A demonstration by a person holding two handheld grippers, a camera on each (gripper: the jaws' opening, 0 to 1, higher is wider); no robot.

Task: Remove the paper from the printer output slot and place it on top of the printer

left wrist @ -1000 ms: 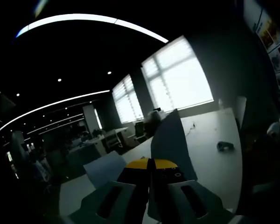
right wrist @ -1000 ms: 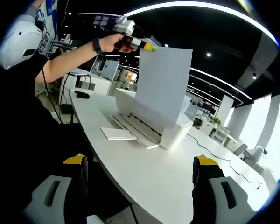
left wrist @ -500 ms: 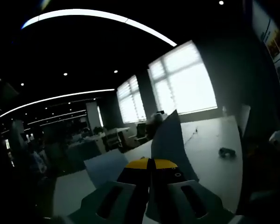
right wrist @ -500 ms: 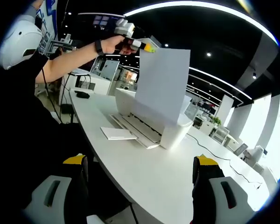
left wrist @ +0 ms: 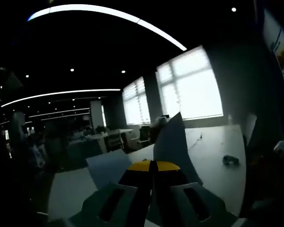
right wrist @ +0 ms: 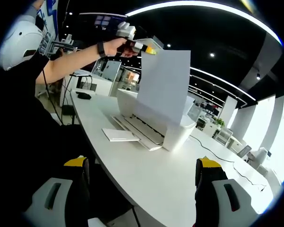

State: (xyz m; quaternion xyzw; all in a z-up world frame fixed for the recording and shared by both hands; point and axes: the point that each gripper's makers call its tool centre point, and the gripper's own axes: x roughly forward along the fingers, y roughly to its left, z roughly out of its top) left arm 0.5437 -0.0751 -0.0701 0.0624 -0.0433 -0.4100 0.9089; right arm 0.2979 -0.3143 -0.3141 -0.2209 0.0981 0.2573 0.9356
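Left gripper [right wrist: 150, 48] pinches paper [right wrist: 163, 87] by its top corner, hanging above printer [right wrist: 177, 132]; right gripper [right wrist: 141, 177] spread wide over table [right wrist: 151, 175].

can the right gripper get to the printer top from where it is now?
Probably yes. The right gripper is open and empty, with bare table ahead of it, but the sheet held up by the left gripper hangs over the printer.

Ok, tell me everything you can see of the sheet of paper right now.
The paper is one plain white sheet, blank on the side shown and uncreased. It hangs nearly upright above the white printer, pinched at its top left corner by the left gripper. Its lower edge sits in front of the printer top; contact there is unclear. In the left gripper view it looks grey.
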